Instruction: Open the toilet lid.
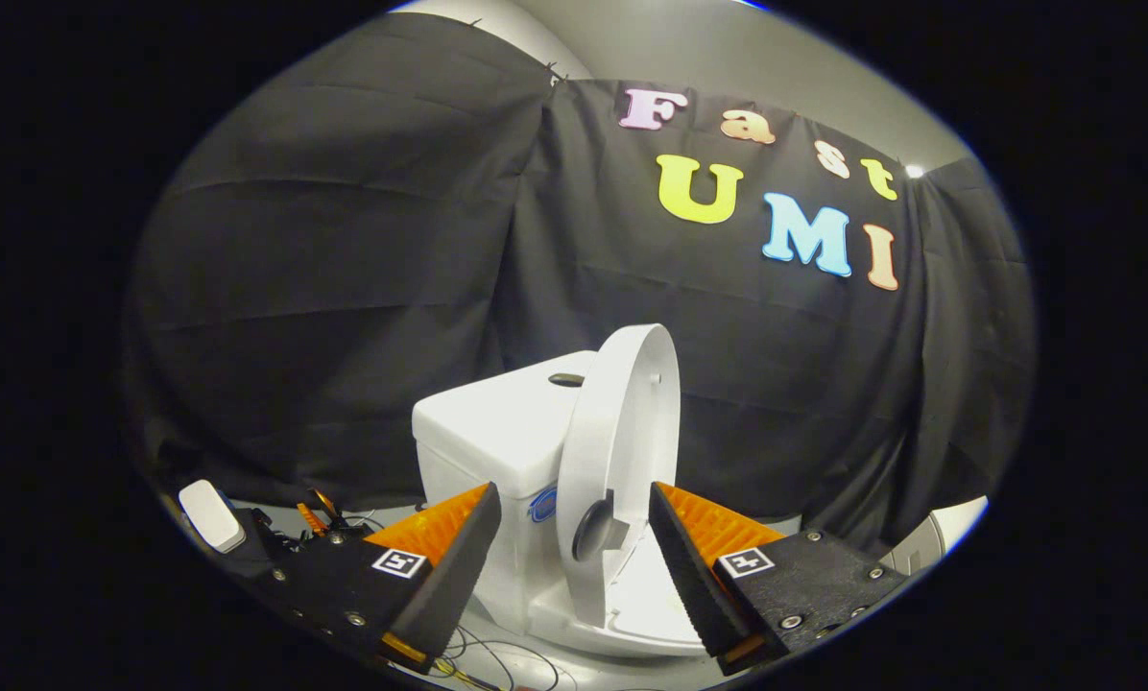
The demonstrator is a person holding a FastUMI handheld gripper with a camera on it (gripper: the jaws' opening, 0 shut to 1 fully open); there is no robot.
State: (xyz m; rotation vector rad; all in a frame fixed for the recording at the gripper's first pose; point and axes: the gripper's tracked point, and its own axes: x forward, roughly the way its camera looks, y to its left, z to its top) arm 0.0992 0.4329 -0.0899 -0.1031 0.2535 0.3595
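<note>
A white toilet stands just ahead of my fingers, its tank [497, 422] on the left with a dark flush button [566, 379] on top. The toilet lid [622, 451] is raised upright, edge-on to me, leaning back toward the tank. Its underside faces right over the white seat [646, 600] below. My gripper [574, 513] is open, and the lower part of the lid sits in the gap between the two fingers. Neither finger [459, 566] visibly presses on the lid.
Black cloth walls close the booth behind and on both sides of the toilet. A small white box [211, 515] and some orange-handled tools [317, 513] lie to the left of my fingers. Thin cables [497, 657] run on the floor below the toilet.
</note>
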